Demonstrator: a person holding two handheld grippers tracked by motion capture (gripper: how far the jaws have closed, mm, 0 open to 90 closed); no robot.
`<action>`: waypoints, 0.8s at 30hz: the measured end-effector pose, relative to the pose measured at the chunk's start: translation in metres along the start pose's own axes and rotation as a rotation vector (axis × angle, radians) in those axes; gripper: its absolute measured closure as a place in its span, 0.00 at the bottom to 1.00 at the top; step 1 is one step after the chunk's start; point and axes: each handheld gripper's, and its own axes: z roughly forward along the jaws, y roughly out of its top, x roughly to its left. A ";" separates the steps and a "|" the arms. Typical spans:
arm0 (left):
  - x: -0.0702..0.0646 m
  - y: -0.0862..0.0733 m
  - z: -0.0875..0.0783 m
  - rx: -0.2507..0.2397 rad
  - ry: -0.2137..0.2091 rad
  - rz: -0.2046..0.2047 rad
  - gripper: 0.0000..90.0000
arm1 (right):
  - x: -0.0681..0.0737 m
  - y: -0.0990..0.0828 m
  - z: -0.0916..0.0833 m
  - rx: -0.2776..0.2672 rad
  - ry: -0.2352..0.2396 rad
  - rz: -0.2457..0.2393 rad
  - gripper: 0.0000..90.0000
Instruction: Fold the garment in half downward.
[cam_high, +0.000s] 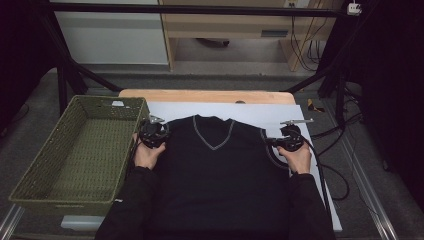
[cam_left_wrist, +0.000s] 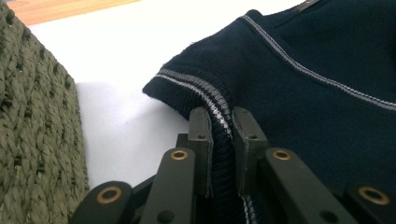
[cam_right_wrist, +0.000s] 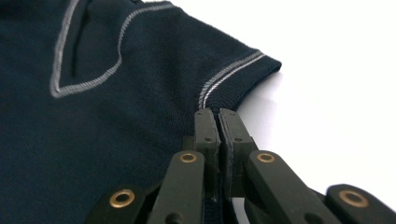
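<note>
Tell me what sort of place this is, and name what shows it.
Probably a lab or workshop set up for recording, not a home: a black metal frame stands around the wooden table, loose cables hang by a plain desk behind, and the floor is grey carpet.

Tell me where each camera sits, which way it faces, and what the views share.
High view: above the near side, looking forward and down on vest, basket, both hands.
Left gripper view: on the left gripper, looking along its jaws clamped on the vest's armhole edge; basket at left.
Right gripper view: on the right gripper, jaws shut on the other armhole edge.
Shared: all three show the vest.
</note>
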 end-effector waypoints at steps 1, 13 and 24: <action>0.000 -0.002 0.003 0.013 0.000 0.006 0.88 | 0.000 -0.001 0.004 0.012 0.000 -0.002 0.97; 0.006 -0.014 0.017 0.039 -0.011 -0.019 0.87 | 0.005 -0.012 0.032 0.065 -0.071 -0.086 0.50; 0.009 -0.016 0.021 0.050 -0.024 -0.033 0.87 | 0.004 -0.010 0.031 0.102 -0.004 0.018 0.93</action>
